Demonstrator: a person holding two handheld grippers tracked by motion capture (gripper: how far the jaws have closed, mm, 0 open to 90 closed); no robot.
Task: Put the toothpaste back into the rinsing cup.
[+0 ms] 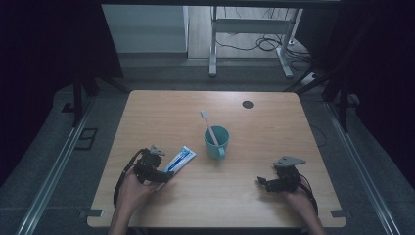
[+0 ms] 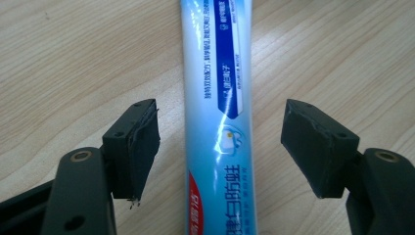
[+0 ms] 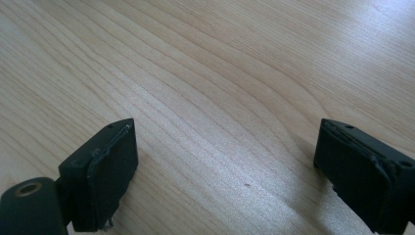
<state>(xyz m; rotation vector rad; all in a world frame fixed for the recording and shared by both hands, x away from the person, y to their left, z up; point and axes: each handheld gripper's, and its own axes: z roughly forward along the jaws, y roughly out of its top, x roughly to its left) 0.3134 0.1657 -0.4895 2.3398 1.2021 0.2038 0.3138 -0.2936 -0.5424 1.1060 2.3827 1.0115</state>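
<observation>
Pale wooden table (image 1: 254, 196): the toothpaste tube (image 2: 218, 112) lies flat between the left gripper's (image 2: 220, 147) spread jaws, untouched. It looks light, soft and slick; I'd pinch it mid-body. Right gripper (image 3: 225, 166) gapes, nothing between.

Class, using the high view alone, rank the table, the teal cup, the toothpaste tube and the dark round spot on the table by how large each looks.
1. table, by far the largest.
2. toothpaste tube and teal cup: these look much alike, and the tube's near end is partly hidden by the left gripper, so I will not rank them.
3. dark round spot, smallest.
</observation>
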